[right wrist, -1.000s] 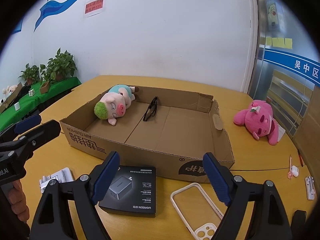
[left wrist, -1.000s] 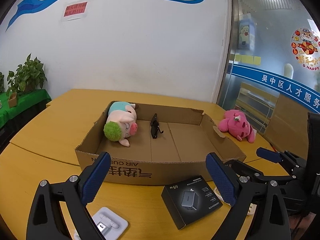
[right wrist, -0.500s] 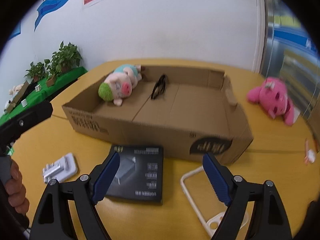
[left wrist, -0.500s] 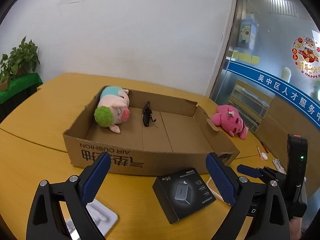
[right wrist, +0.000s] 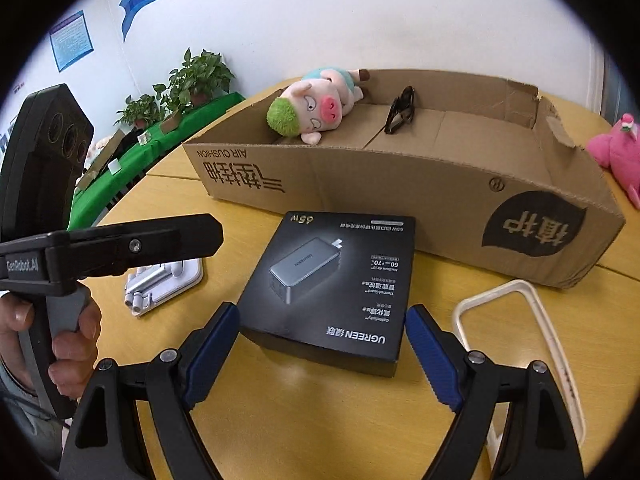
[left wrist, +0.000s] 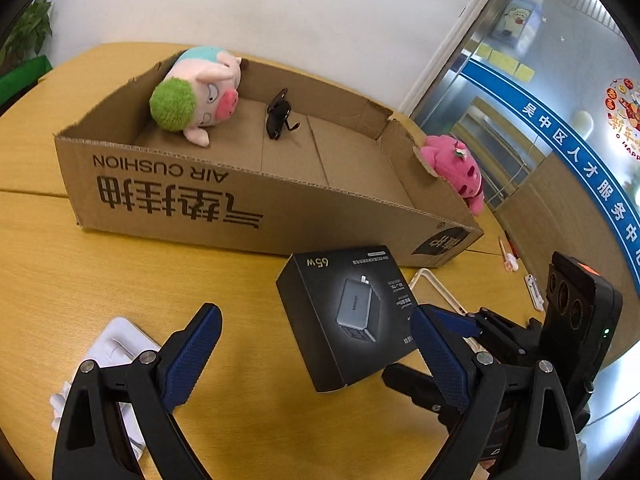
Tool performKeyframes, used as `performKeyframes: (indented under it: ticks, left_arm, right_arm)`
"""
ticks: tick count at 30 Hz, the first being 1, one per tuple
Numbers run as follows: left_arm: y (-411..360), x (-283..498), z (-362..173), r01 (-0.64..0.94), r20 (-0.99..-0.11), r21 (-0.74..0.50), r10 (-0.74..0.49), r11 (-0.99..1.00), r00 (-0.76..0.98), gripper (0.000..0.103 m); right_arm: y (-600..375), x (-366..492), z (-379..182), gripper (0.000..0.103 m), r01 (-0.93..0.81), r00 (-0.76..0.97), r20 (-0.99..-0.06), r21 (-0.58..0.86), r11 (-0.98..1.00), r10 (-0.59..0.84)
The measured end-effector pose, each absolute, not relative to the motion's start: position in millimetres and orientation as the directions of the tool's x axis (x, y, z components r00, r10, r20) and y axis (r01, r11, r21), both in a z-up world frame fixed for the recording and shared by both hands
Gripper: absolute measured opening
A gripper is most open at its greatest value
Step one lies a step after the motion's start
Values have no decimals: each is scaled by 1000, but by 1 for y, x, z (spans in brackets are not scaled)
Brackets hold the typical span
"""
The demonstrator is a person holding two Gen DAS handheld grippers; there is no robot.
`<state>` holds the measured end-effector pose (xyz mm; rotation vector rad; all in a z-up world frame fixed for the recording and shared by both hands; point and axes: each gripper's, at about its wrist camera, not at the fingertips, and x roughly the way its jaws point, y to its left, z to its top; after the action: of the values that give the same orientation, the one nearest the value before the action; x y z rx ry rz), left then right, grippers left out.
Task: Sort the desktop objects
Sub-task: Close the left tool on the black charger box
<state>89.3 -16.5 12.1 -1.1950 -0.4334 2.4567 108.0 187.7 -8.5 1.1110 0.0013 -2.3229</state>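
Note:
A black charger box (right wrist: 332, 284) lies flat on the yellow table in front of a shallow cardboard box (right wrist: 400, 184). My right gripper (right wrist: 324, 356) is open, its blue pads on either side of the charger box's near end, not touching it. My left gripper (left wrist: 316, 356) is open and empty above the table, left of the charger box (left wrist: 344, 312). The cardboard box (left wrist: 240, 204) holds a pig plush with green hair (left wrist: 192, 96) and black sunglasses (left wrist: 278, 120). A pink plush (left wrist: 456, 172) lies on the table beyond the box's right end.
A white plastic stand (right wrist: 164, 280) lies on the table to the left. A white phone case (right wrist: 520, 320) lies at the right. Small white items (left wrist: 534, 288) lie near the table's right edge. Potted plants (right wrist: 192, 80) stand on a green surface beyond.
Both grippers have dropped and moved forward toward the table. The right gripper now straddles the charger box's near end. The left gripper tilted down beside it.

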Motion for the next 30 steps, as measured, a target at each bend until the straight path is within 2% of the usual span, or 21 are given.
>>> performKeyframes:
  ticks: [6,13,16,18,22,26,30]
  left_arm:
    - [-16,78,-2,-214,-704,-445,488,-869,-517,97]
    - [-3,60,-20,-254,-741,-455,521,-854,-424,96]
    - [6,65,-26,-275,-770,-458,532,-845,-352,85]
    - [13,78,-23,-324,-780,-436,532,-840,-329,85]
    - [9,97,-12,-389,-741,-491,608,-779,-283,85]
    - [0,86,-6,-327,-758,-444,544,-834,-359,86]
    - [5,66,-24,-275,-793,-454,525,-847,-309,86]
  right_arm:
    - [183,130,-14,85,562,-413,-690,321,-762,-595]
    - [187,114,-26,85,466,-452,-729,298,-833,-514]
    - [180,119,-24,88,515,-415,-713,329,-792,-566]
    - [180,128,-21,90,544,-400,-707,328,-772,-582]
    - [200,137,-22,94,562,-352,-682,394,-727,-641]
    - [204,133,-23,94,548,-383,-727,318,-774,-570]
    - [193,123,-19,94,559,-394,-723,301,-773,-567]
